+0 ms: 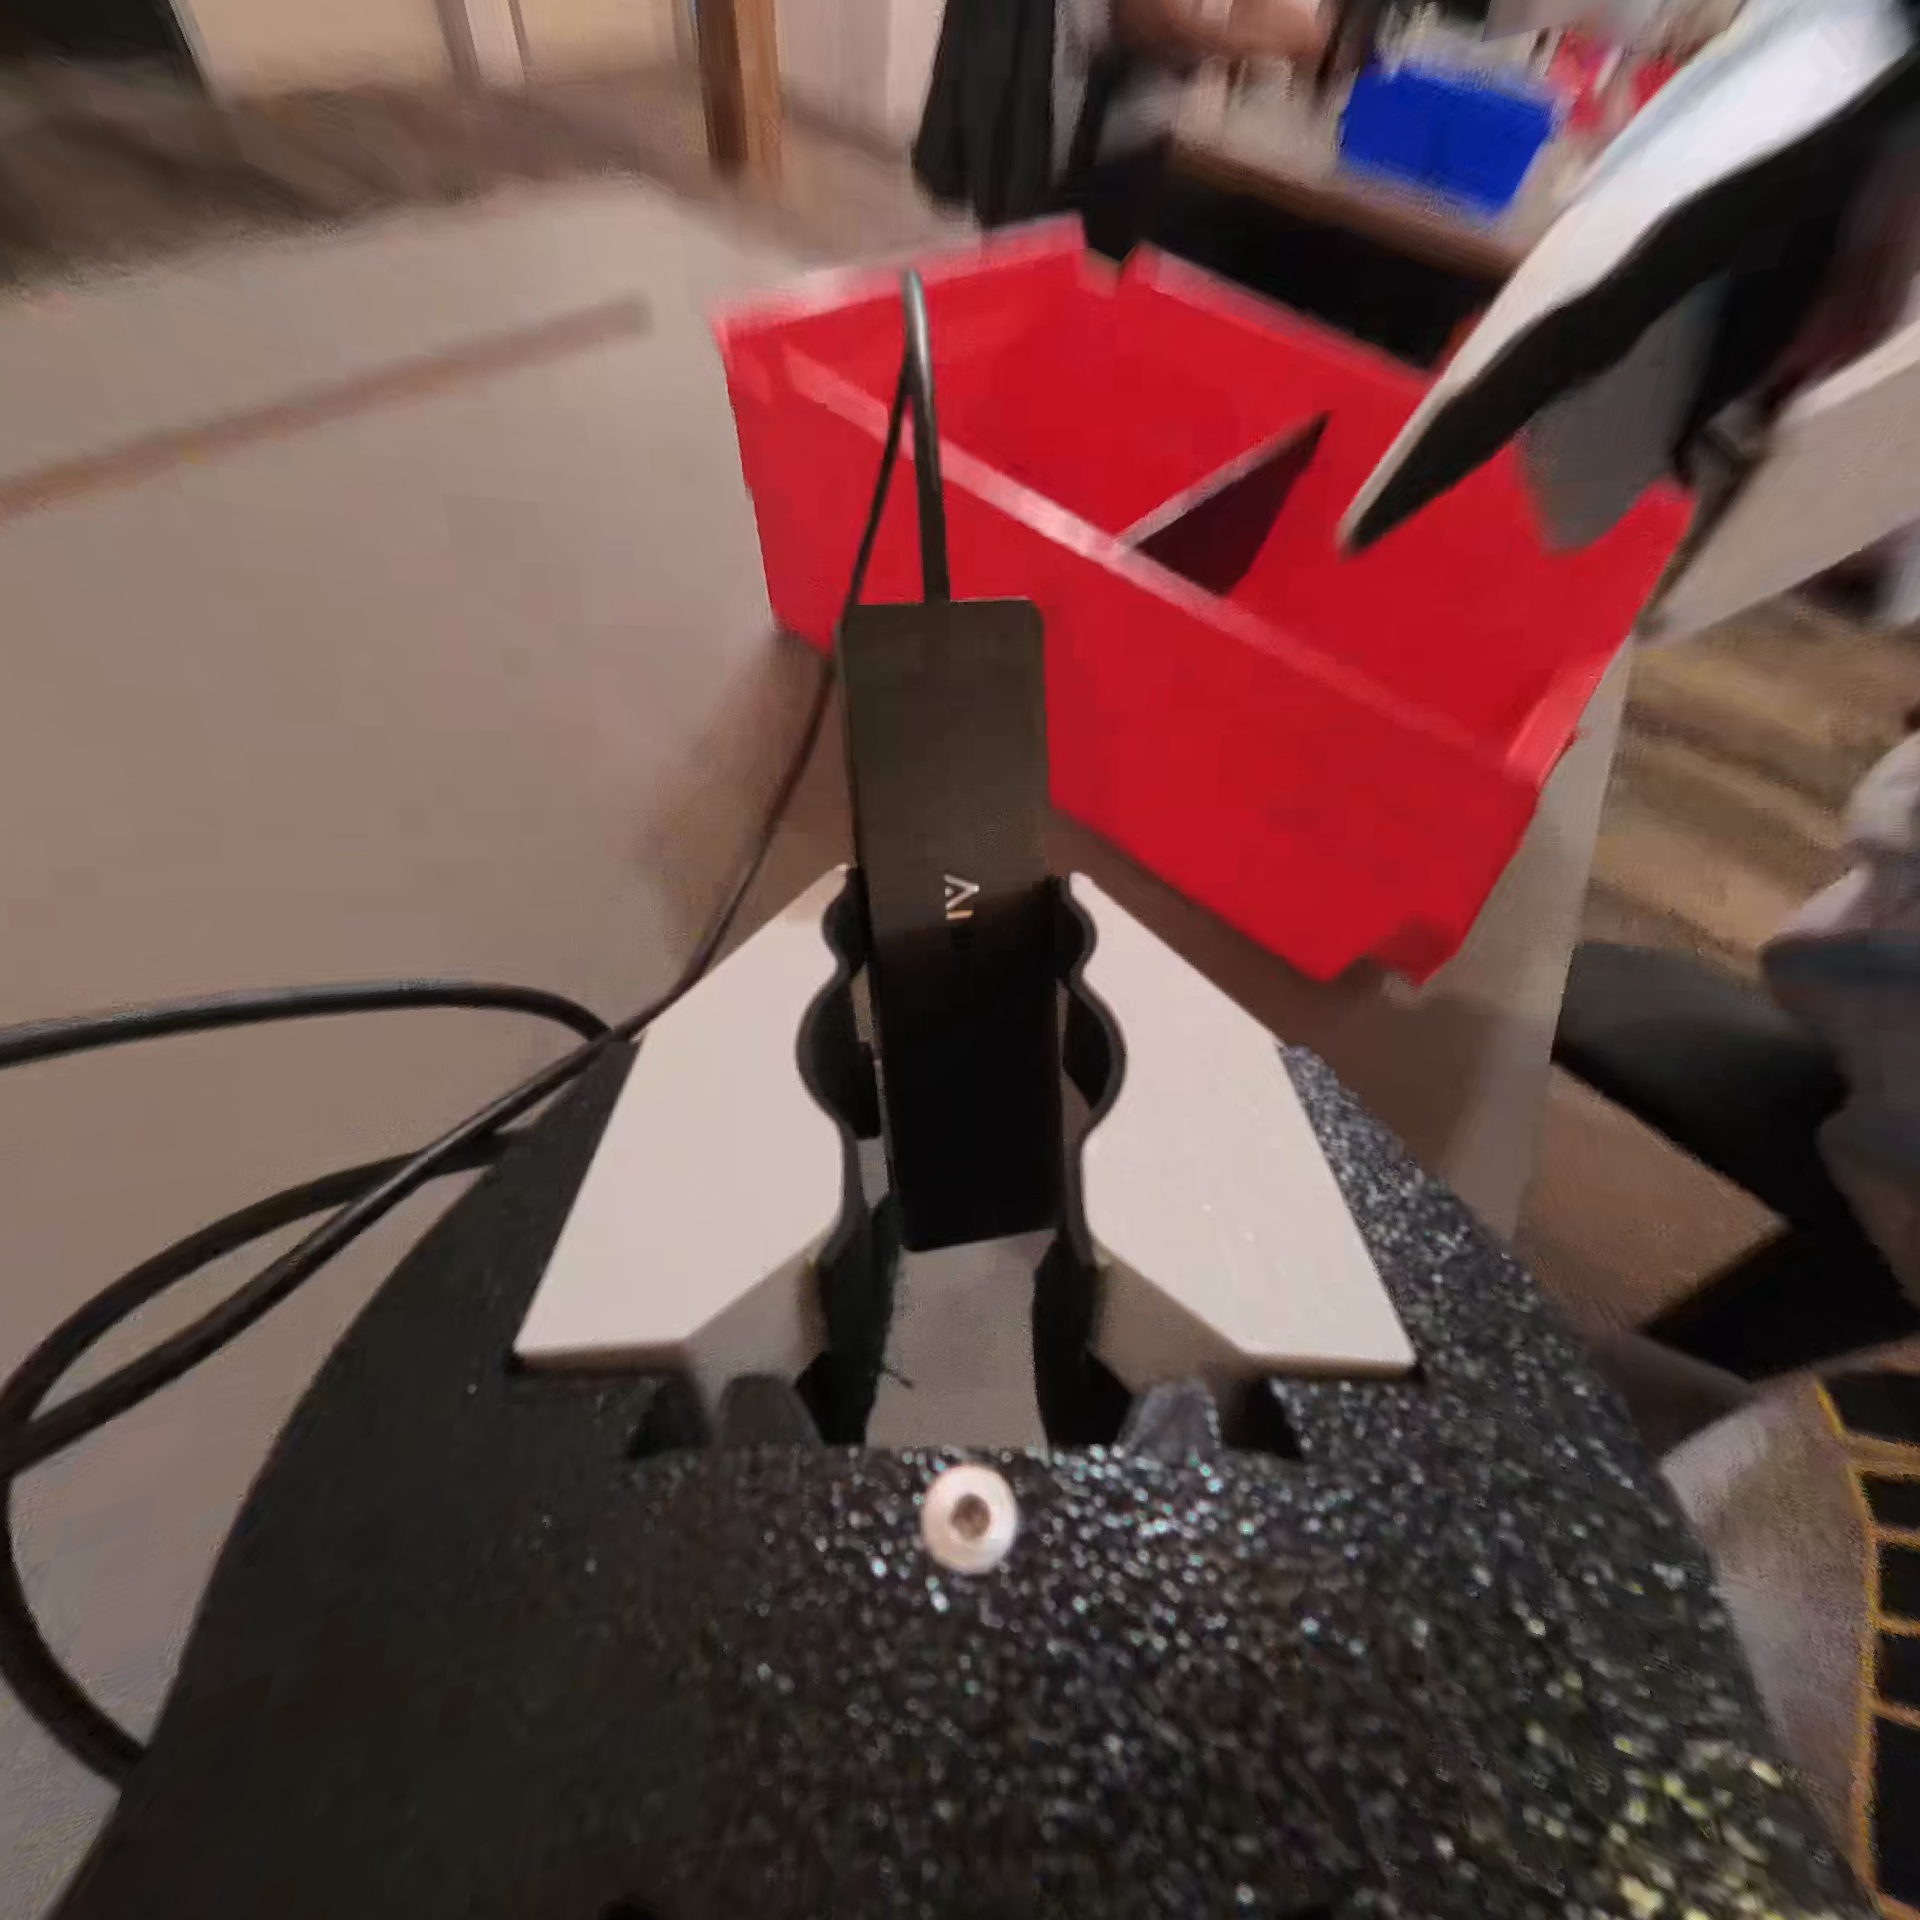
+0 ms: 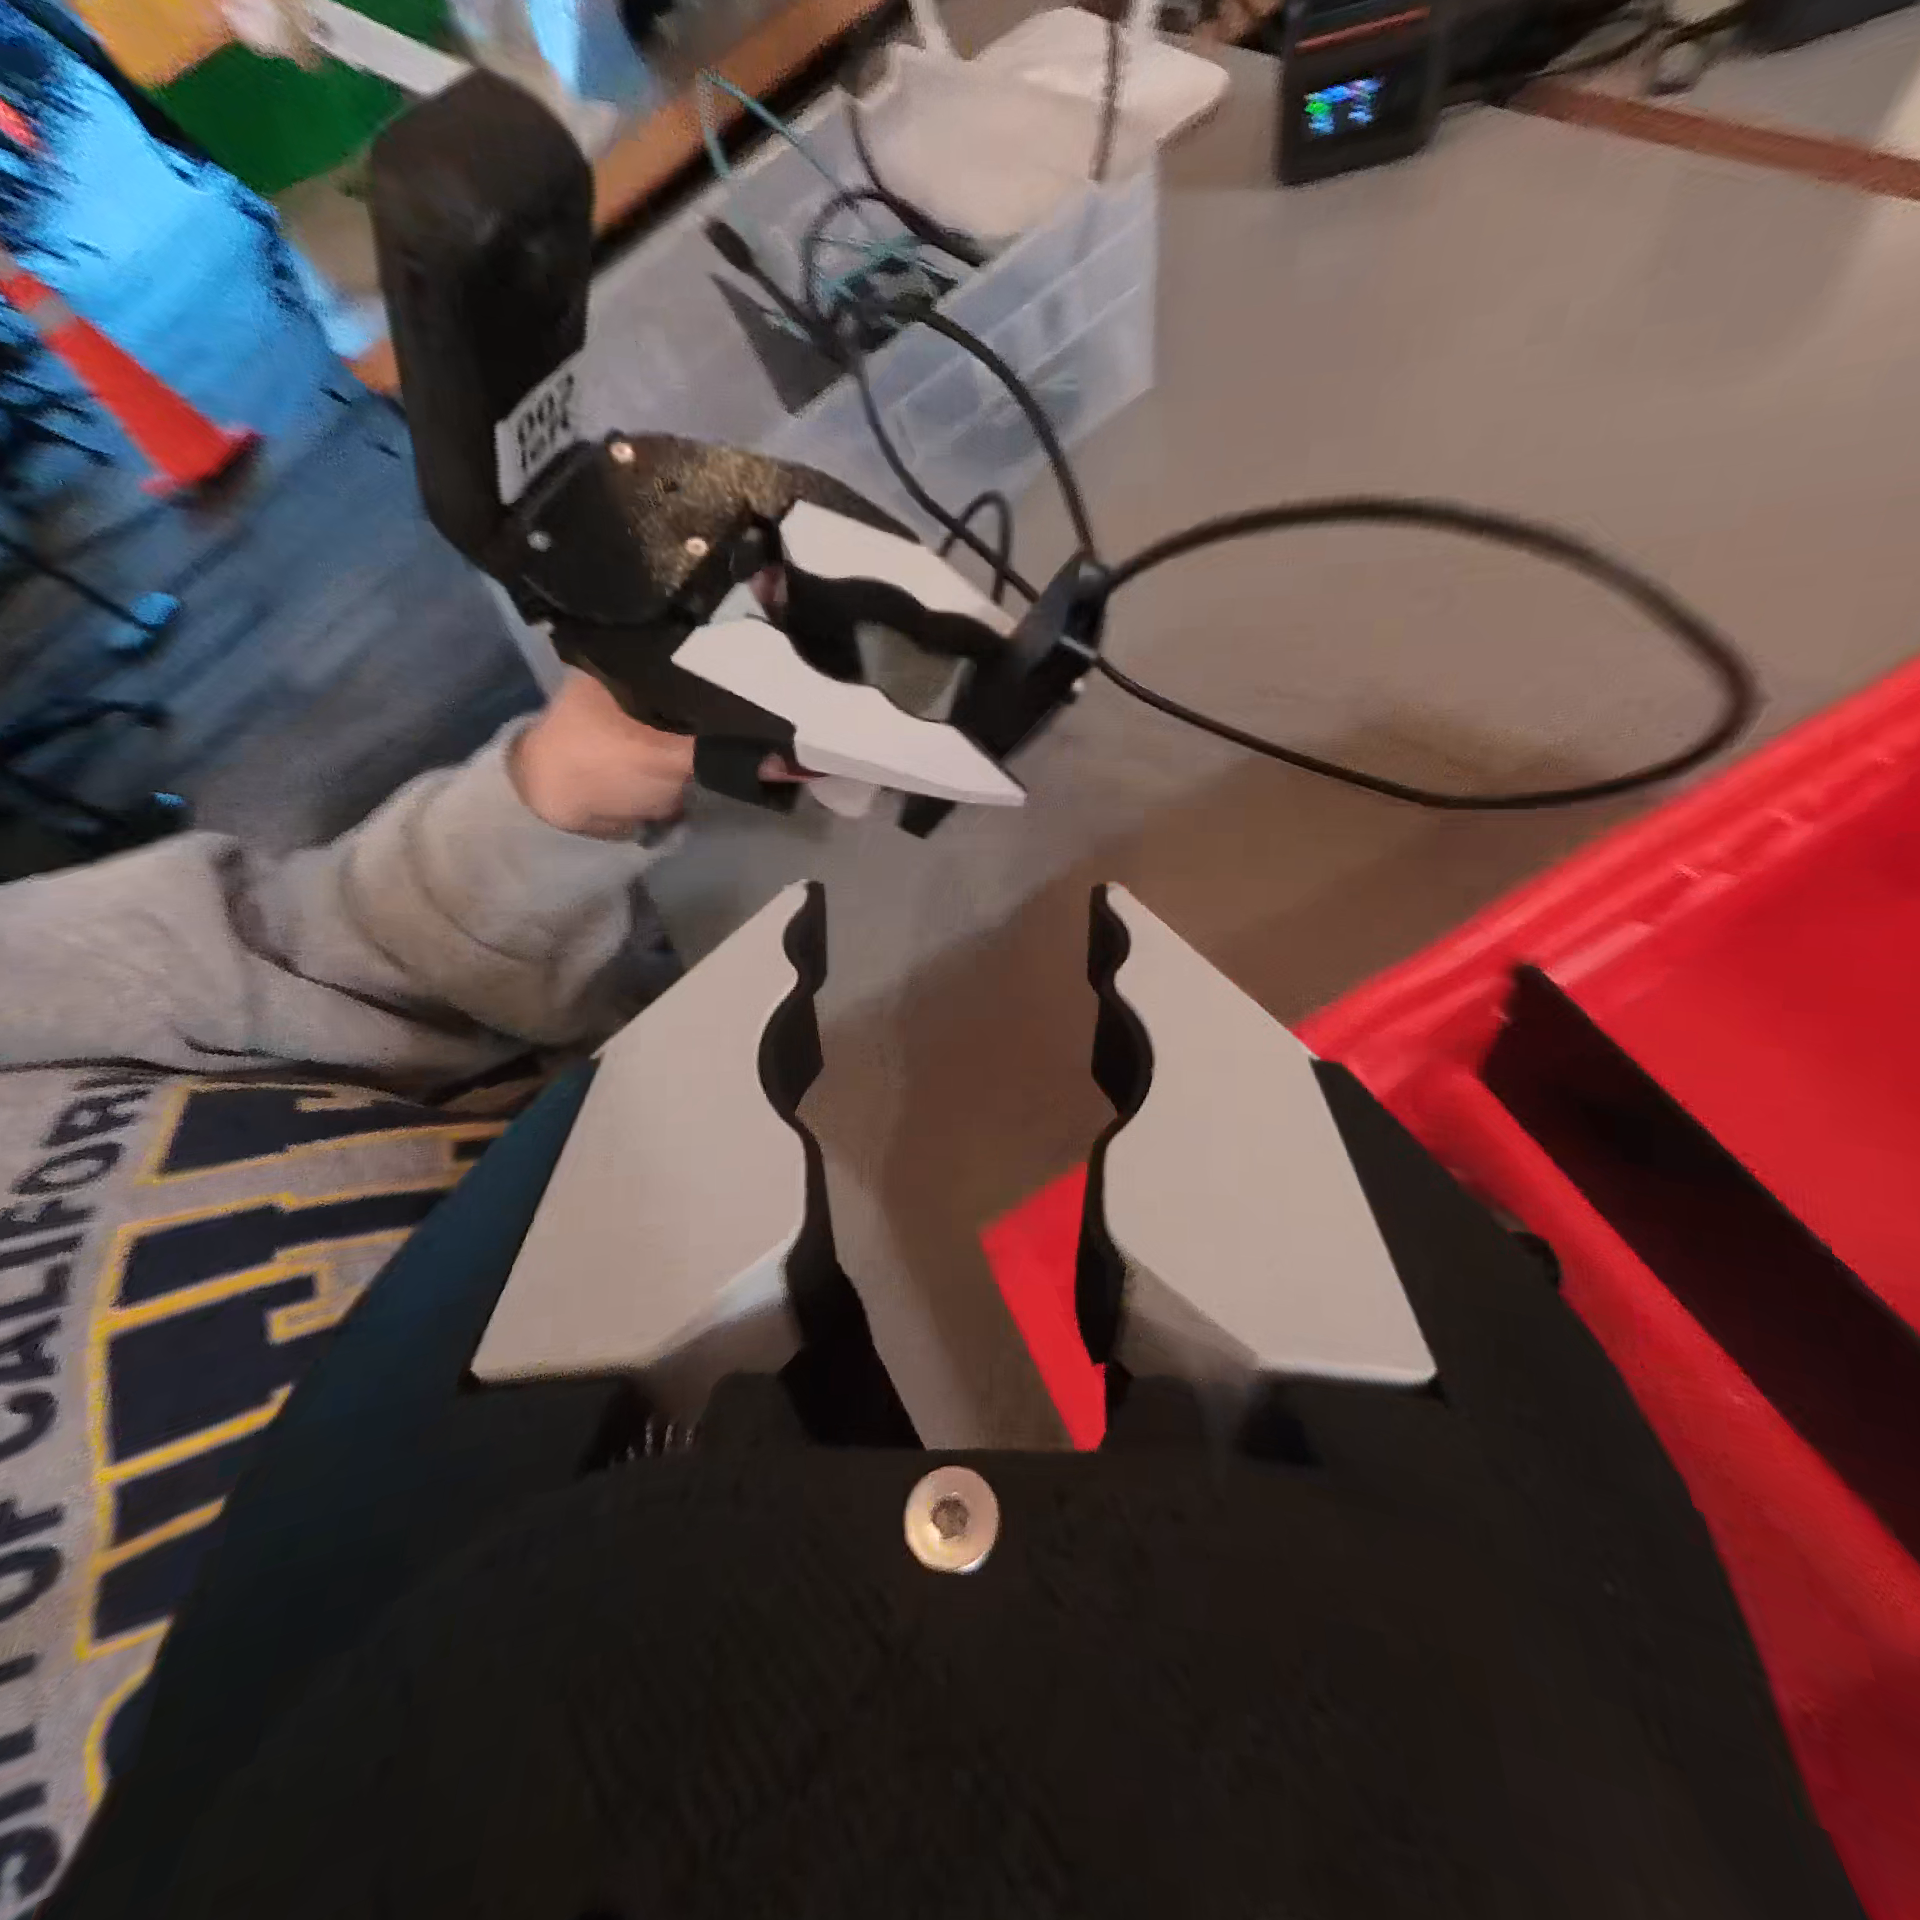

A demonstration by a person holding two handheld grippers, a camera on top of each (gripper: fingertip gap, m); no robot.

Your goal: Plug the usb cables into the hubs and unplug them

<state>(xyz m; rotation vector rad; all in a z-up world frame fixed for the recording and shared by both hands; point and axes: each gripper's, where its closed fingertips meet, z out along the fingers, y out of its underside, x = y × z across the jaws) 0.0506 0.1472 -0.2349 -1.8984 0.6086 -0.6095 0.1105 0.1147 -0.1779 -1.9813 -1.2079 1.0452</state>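
Note:
In the left wrist view my left gripper (image 1: 956,894) is shut on a slim black USB hub (image 1: 940,748), which sticks out forward between the fingers. The hub's thin black cable (image 1: 312,1003) leaves its far end, loops back and trails off to the left. My right gripper (image 2: 956,904) is open and empty, held above the table beside a red bin (image 2: 1662,883). The right wrist view also shows the left gripper (image 2: 1013,712) holding the hub (image 2: 1039,634), with the cable looping to the right (image 2: 1704,644). The right gripper (image 1: 1460,530) shows at the top right of the left wrist view.
The red bin (image 1: 1247,748) with a black divider (image 1: 1236,520) stands on the beige table (image 1: 364,675). A clear plastic box of cables (image 2: 1039,281) and a small black device with a screen (image 2: 1351,104) stand at the back. A hand and grey sleeve (image 2: 416,894) hold the left gripper.

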